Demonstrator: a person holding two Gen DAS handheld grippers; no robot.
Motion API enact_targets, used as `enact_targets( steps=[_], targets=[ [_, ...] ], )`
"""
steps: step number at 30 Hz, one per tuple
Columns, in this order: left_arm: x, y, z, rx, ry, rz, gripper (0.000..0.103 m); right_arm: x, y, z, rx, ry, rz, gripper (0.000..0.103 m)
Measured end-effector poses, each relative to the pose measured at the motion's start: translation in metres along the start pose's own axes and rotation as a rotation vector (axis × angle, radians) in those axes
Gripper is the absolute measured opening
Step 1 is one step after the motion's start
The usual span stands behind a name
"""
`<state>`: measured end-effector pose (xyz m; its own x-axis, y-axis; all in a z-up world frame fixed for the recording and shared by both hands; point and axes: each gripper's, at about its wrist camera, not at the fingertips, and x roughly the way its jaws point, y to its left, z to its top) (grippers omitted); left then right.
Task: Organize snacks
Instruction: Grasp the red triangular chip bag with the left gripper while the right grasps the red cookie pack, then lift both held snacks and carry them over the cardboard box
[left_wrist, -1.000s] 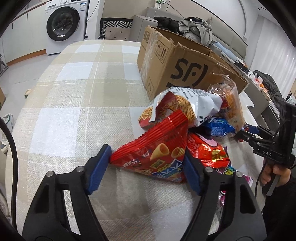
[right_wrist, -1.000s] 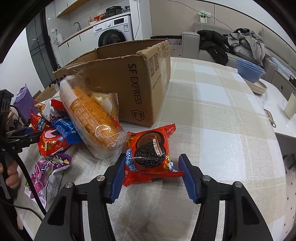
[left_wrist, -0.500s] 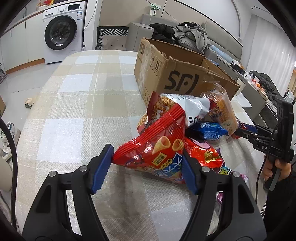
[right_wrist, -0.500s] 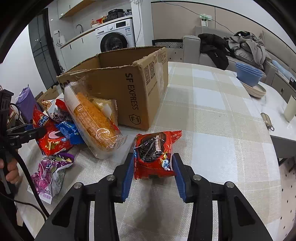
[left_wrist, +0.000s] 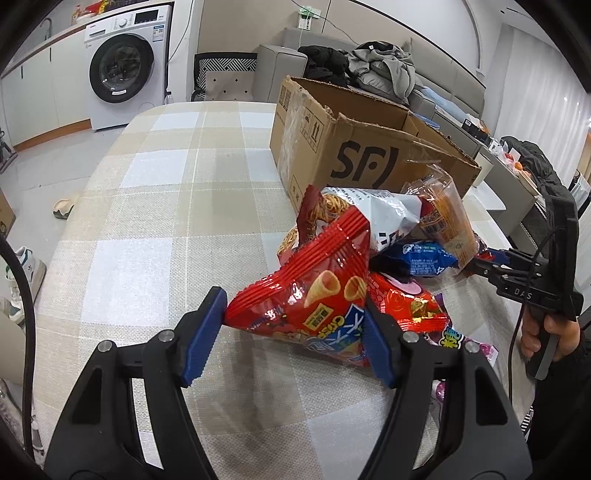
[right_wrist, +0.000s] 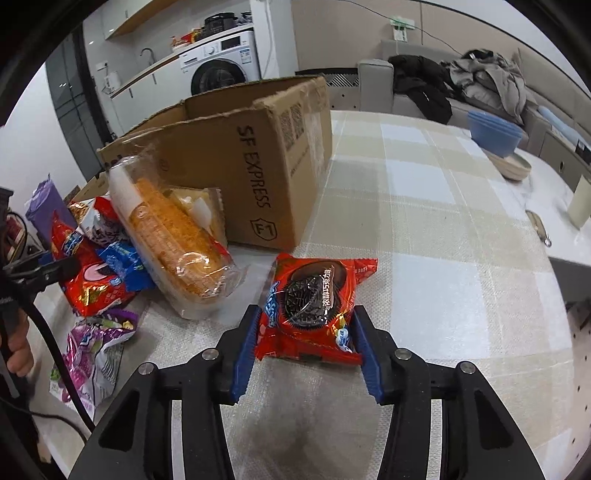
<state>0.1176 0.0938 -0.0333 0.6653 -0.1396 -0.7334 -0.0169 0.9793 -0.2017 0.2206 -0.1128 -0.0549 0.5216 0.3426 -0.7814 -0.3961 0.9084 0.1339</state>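
My left gripper (left_wrist: 291, 332) is shut on a red bag of cone snacks (left_wrist: 314, 291) and holds it tilted above the checked tablecloth. My right gripper (right_wrist: 306, 338) is shut on a red pack of chocolate cookies (right_wrist: 310, 302), lifted off the cloth. An open SF Express cardboard box (left_wrist: 351, 147) stands behind the snack pile; it also shows in the right wrist view (right_wrist: 240, 158). The right gripper also appears in the left wrist view (left_wrist: 517, 277) at the right edge.
The pile holds a white noodle-snack bag (left_wrist: 369, 210), a clear pack of orange sticks (right_wrist: 170, 236), a blue pack (left_wrist: 421, 254), a red pack (left_wrist: 402, 302) and a purple bag (right_wrist: 96, 350). Blue bowls (right_wrist: 495, 133) stand far right. A washing machine (left_wrist: 125, 74) stands behind.
Both grippers have closed on their packs and lifted them: the left raised the cone-snack bag, the right narrowed onto the cookie pack and raised it off the cloth.
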Motion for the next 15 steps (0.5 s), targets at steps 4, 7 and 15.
enact_targets(
  steps=[4,7,15],
  targets=[
    [-0.001,0.0,0.0,-0.002,-0.004,-0.003,0.067,-0.003,-0.004,0.001,0.033,-0.016,0.011,0.042],
    [-0.004,0.001,0.0,0.001,-0.014,-0.004,0.067,-0.004,-0.008,0.002,0.034,-0.021,0.017,0.041],
    [-0.012,0.002,-0.002,0.028,-0.029,-0.004,0.067,-0.015,-0.014,0.004,0.038,-0.053,0.021,0.041]
  ],
)
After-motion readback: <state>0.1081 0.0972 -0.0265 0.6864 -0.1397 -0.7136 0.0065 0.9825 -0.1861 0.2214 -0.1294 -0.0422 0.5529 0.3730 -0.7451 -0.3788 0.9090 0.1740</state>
